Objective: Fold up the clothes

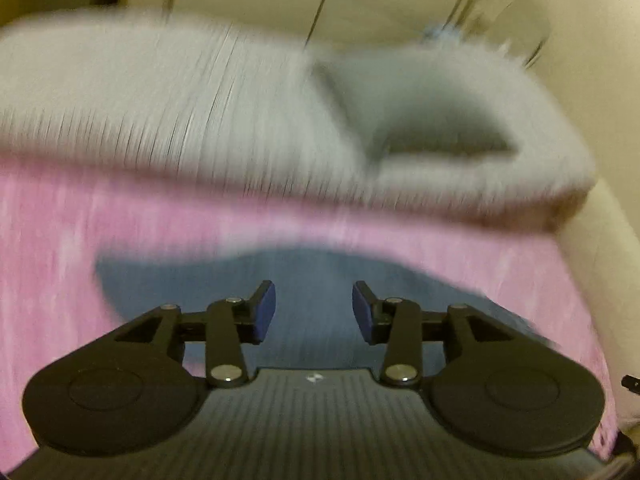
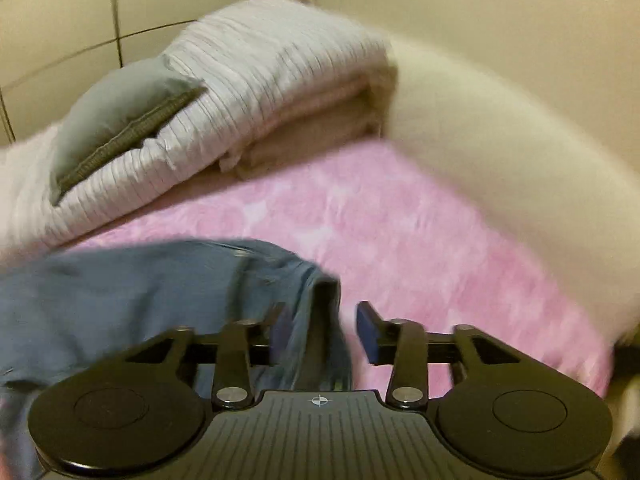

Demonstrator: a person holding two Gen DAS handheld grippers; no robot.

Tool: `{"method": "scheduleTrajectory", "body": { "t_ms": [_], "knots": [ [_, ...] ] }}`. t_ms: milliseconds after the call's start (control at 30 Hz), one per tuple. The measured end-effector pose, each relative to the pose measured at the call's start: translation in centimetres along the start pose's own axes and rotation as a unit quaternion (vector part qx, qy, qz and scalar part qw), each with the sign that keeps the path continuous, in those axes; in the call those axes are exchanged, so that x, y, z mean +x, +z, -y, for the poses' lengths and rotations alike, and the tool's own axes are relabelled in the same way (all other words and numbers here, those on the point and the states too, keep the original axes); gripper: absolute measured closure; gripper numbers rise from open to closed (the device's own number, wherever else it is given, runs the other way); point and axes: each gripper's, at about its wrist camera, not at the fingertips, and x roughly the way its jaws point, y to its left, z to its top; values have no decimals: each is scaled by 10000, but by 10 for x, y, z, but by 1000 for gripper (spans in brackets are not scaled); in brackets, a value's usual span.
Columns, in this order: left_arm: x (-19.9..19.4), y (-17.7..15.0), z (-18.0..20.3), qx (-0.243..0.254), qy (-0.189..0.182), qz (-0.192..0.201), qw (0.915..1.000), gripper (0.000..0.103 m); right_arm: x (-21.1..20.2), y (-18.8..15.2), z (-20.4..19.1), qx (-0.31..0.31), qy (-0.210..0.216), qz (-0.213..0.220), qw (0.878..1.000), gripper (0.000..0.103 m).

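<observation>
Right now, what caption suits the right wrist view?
Open right gripper over a crumpled blue cloth garment on the pink patterned bedsheet.

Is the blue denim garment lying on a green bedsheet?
No, the blue denim garment lies on a pink patterned bedsheet, which shows all around it in the right wrist view.

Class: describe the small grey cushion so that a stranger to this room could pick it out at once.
Start at the pink patterned bedsheet. At its far end lies a stack of folded white ribbed bedding. The small grey cushion rests on top of that stack, the only plain grey, plump item with a darker ribbed edge.
</observation>
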Motion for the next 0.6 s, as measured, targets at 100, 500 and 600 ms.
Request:
{"method": "scheduleTrajectory", "body": {
  "t_ms": [100, 500, 600],
  "knots": [
    [21, -76, -31, -755, 293, -879, 9928, 68, 7, -43, 30, 677, 607, -672, 9936, 57],
    [60, -193, -75, -2784, 611, -972, 9536, 68, 58, -202, 95, 3067, 734, -1948, 9288, 56],
    [76, -191, -80, -2989, 660, -776, 9488, 68, 68, -213, 110, 3931, 711, -1620, 9023, 50]
  ]
}}
